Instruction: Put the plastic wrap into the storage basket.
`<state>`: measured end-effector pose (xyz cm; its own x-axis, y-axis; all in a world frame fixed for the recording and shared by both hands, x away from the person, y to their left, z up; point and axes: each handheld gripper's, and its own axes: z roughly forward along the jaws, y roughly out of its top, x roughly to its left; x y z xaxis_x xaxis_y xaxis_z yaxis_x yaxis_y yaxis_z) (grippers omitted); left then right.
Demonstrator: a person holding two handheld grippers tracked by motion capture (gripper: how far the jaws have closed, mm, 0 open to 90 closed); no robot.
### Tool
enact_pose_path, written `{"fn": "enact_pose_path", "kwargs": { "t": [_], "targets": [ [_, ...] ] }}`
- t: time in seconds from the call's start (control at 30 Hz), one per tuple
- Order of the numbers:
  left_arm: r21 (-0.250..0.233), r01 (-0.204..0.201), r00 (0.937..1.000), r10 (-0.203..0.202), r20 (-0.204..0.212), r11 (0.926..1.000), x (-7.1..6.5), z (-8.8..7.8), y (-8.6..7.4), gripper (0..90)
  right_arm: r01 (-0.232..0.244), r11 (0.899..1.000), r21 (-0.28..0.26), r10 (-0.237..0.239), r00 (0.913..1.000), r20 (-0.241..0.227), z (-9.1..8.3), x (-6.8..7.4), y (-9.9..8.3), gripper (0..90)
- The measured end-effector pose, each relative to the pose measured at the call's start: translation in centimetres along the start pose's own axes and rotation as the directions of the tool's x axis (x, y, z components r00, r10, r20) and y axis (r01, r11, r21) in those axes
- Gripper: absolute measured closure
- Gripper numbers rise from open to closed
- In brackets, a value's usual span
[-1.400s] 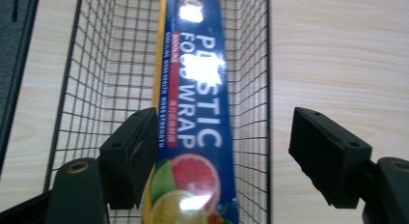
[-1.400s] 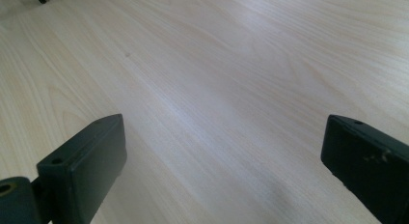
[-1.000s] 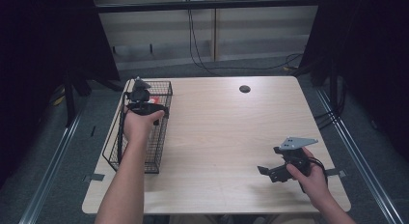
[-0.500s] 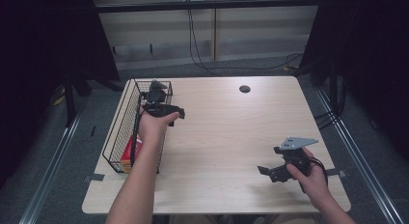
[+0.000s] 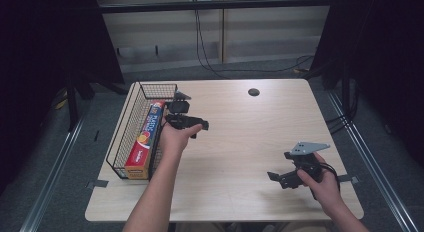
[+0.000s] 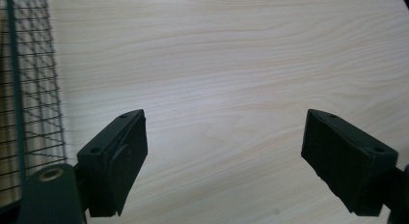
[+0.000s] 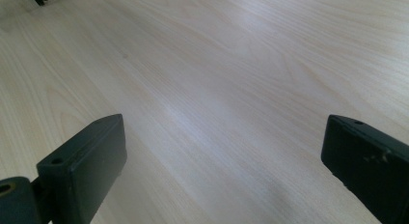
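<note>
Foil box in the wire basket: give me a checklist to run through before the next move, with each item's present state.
1. Foil box lies inside the wire basket: ok.
2. Left tongs clear of the basket, over bare table: ok.
3. Left tongs empty; the jaws have just been opening, nothing between them: ok.
4. Right tongs open and empty, low over the table near its front right: ok.
5. Box sits flat on the basket floor: cannot tell, the mesh hides its underside.
</note>
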<state>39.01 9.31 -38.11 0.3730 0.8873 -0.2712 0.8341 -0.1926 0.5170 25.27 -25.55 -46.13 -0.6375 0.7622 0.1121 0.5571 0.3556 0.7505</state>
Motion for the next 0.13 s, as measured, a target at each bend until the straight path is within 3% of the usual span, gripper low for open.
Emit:
{"fn": "enact_pose_path", "kwargs": {
  "t": [0.13],
  "targets": [
    [0.007,-0.033,0.9992,0.033,0.025,0.9994,-0.53,0.85,-0.87,15.2,-0.002,1.000,0.005,0.002,1.0000,0.002,0.14,-0.10,-0.12,1.7]
  ]
}}
